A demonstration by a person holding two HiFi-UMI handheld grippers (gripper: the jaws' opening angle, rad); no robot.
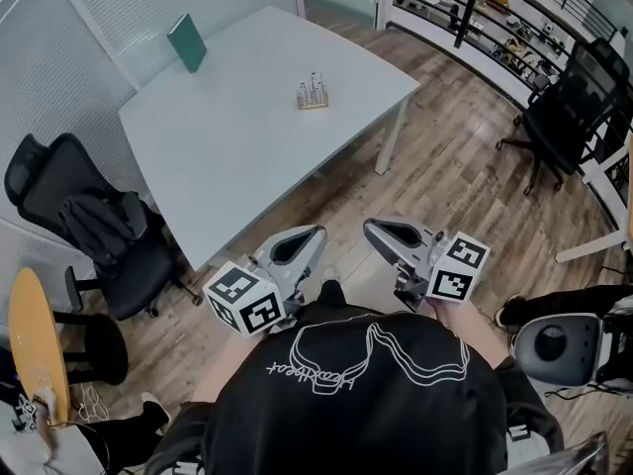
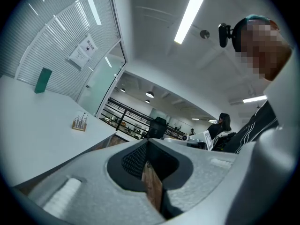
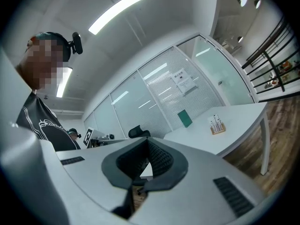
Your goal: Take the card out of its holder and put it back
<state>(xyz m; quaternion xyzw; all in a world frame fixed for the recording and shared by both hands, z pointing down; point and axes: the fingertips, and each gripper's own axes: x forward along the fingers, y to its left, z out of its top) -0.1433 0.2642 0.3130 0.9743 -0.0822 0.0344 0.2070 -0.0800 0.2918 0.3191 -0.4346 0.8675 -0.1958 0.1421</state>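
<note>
A small wooden holder with several pale upright pieces in it stands near the middle of the white table. It also shows as the holder in the left gripper view and the holder in the right gripper view. Both grippers are held close to the person's chest, well short of the table. My left gripper points at the table's near edge, its jaws closed together on nothing. My right gripper is beside it, also shut and empty. The jaw tips meet in each gripper view: left gripper, right gripper.
A green flat object leans against the glass wall at the table's far left. A black office chair stands at the table's left, another chair at the far right. A railing runs along the back. Wooden floor lies ahead.
</note>
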